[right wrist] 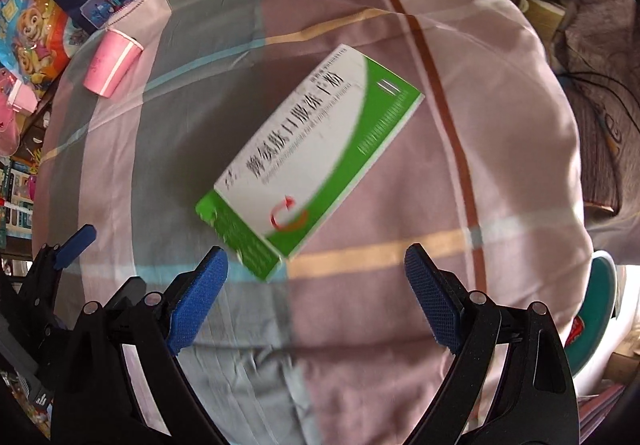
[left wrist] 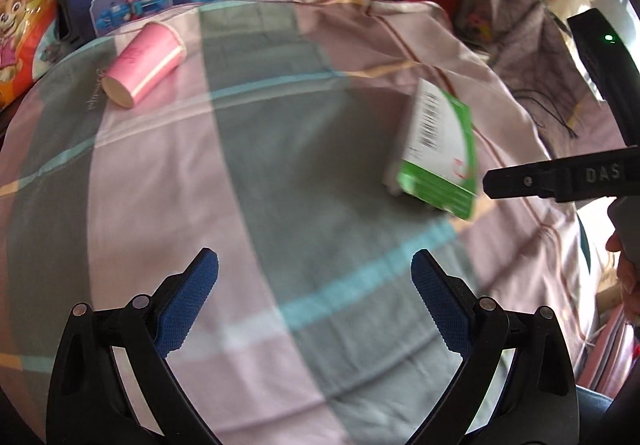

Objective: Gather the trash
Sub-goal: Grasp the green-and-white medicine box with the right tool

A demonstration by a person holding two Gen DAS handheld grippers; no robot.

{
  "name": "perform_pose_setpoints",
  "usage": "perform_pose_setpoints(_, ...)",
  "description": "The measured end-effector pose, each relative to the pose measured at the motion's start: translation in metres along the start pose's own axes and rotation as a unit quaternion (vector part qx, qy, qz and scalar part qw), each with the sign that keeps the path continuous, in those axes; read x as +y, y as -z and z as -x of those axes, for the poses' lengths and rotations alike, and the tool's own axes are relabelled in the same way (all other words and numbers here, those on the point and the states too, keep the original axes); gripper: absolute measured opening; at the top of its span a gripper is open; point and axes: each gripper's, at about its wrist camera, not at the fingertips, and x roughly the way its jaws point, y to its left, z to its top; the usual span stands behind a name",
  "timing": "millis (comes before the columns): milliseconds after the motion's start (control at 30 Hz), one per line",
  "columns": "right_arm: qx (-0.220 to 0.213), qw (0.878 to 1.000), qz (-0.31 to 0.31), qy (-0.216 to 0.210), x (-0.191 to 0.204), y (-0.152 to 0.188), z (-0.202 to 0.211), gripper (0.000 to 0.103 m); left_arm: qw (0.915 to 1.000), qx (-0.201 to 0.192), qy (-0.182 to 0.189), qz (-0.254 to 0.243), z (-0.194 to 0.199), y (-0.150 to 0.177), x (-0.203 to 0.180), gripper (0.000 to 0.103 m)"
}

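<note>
Right wrist view: right gripper (right wrist: 316,277), jaws apart and empty, should straddle the green-and-white box (right wrist: 308,161) at frame centre across its narrow width; left gripper (left wrist: 314,285) likewise apart.

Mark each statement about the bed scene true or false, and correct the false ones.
1. The pink cup stands upright. False: it lies on its side on the sheet.
2. The green box lies on the sheet, held by neither gripper. True.
3. The right gripper is shut on the box. False: its jaws stand wide open, and the box lies just ahead of them.
4. The left gripper is open with nothing between its pads. True.
5. The cup and the box touch. False: they lie well apart, the cup near the sheet's far edge.
</note>
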Motion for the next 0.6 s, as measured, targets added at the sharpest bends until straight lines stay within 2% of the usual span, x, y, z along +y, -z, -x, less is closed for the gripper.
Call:
perform_pose_setpoints(300, 0.026, 0.999, -0.031, 0.010, 0.008, -0.048, -0.035, 0.088, 0.9999, 0.003, -0.012, 0.010, -0.021, -0.029, 0.043, 0.097)
perform_pose_setpoints(500, 0.027, 0.999, -0.014, 0.016, 0.020, -0.062, -0.048, 0.088, 0.9997, 0.006, -0.020, 0.010, -0.030, -0.039, 0.057, 0.097)
perform_pose_setpoints(533, 0.018, 1.000, -0.005, 0.020, 0.023, -0.063, -0.048, 0.087, 0.9997, 0.007, -0.023, 0.009, -0.031, -0.040, 0.059, 0.097)
perform_pose_setpoints(567, 0.007, 1.000, 0.010, 0.023, 0.028, -0.065, -0.048, 0.078, 0.9996, 0.006, -0.027, 0.008, -0.031, -0.042, 0.062, 0.097)
perform_pose_setpoints(600, 0.002, 0.999, 0.021, 0.026, 0.032, -0.067, -0.048, 0.077, 0.9995, 0.006, -0.029, 0.008, -0.032, -0.042, 0.064, 0.097)
